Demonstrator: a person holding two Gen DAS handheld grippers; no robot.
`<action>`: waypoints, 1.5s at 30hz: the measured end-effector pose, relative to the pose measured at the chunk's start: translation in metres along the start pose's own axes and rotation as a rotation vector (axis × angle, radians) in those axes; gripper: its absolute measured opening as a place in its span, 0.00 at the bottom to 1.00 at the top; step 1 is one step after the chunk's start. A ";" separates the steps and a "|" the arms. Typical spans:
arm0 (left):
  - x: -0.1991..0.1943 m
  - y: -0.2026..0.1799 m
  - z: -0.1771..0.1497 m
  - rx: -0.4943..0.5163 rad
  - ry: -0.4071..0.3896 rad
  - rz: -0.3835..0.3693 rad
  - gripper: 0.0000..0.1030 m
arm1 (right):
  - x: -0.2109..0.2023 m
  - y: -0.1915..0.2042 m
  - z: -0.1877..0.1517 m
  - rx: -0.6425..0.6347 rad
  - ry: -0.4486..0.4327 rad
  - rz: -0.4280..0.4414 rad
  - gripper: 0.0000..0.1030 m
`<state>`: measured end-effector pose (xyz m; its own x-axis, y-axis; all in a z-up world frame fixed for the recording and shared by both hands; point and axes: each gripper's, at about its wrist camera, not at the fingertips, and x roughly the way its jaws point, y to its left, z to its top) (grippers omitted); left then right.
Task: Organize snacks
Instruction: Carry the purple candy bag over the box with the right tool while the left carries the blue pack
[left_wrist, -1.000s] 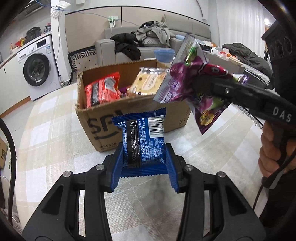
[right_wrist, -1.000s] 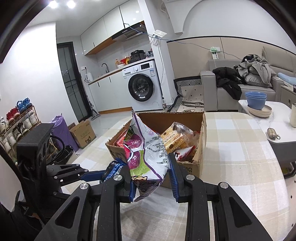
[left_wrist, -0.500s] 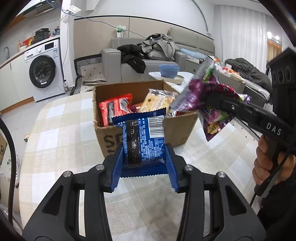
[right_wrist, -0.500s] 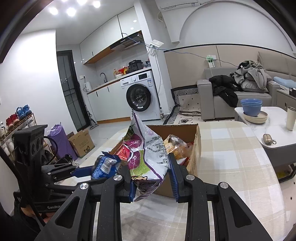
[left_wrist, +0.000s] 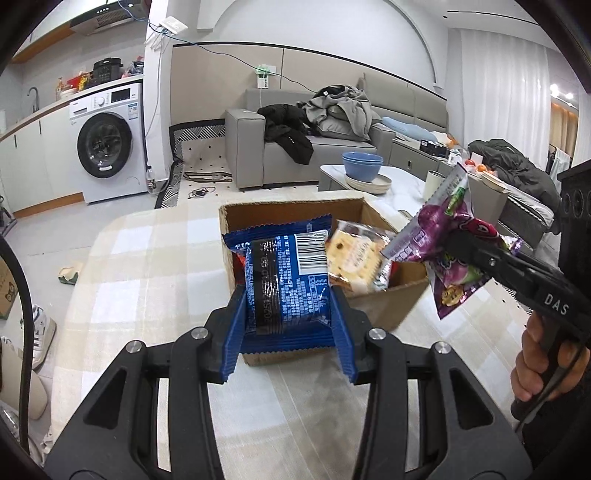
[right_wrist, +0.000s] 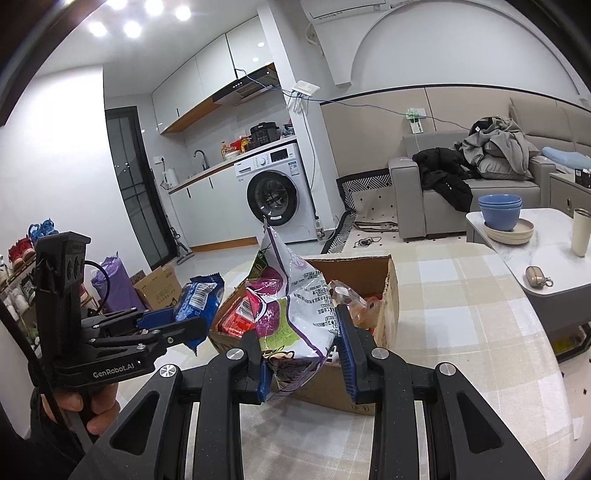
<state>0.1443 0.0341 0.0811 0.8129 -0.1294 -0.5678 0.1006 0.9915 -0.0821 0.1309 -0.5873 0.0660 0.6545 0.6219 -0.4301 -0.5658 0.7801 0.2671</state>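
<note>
My left gripper (left_wrist: 288, 332) is shut on a blue snack packet (left_wrist: 286, 284), held upright above the near edge of an open cardboard box (left_wrist: 384, 310). The same packet (right_wrist: 199, 299) shows at the left of the right wrist view. My right gripper (right_wrist: 304, 354) is shut on a purple and green snack bag (right_wrist: 291, 314), which hangs above the box (right_wrist: 388, 291); that bag (left_wrist: 443, 243) sits at the right of the left wrist view. Inside the box lie a cracker pack (left_wrist: 354, 258) and a red pack (right_wrist: 240, 314).
The box stands on a table with a checked cloth (left_wrist: 147, 277). A low marble table (right_wrist: 546, 258) with blue bowls (right_wrist: 500, 212) and a cup is to the right. A sofa with clothes, a washing machine (left_wrist: 107, 147) and floor clutter lie beyond.
My left gripper has risen and drawn back with the blue packet, so the box now looks lower and farther. The right gripper and its purple bag have hardly moved.
</note>
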 end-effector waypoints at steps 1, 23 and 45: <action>0.003 0.000 0.002 0.003 0.001 0.006 0.39 | 0.004 -0.001 0.002 0.003 0.004 -0.007 0.29; 0.092 -0.002 0.036 0.035 0.034 0.066 0.39 | 0.065 -0.001 0.019 0.046 0.046 -0.045 0.29; 0.155 -0.006 0.060 0.054 0.078 0.072 0.39 | 0.112 -0.008 0.025 0.031 0.150 -0.054 0.31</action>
<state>0.3037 0.0083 0.0429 0.7724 -0.0565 -0.6326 0.0764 0.9971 0.0042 0.2215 -0.5222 0.0373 0.6005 0.5633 -0.5676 -0.5141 0.8156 0.2654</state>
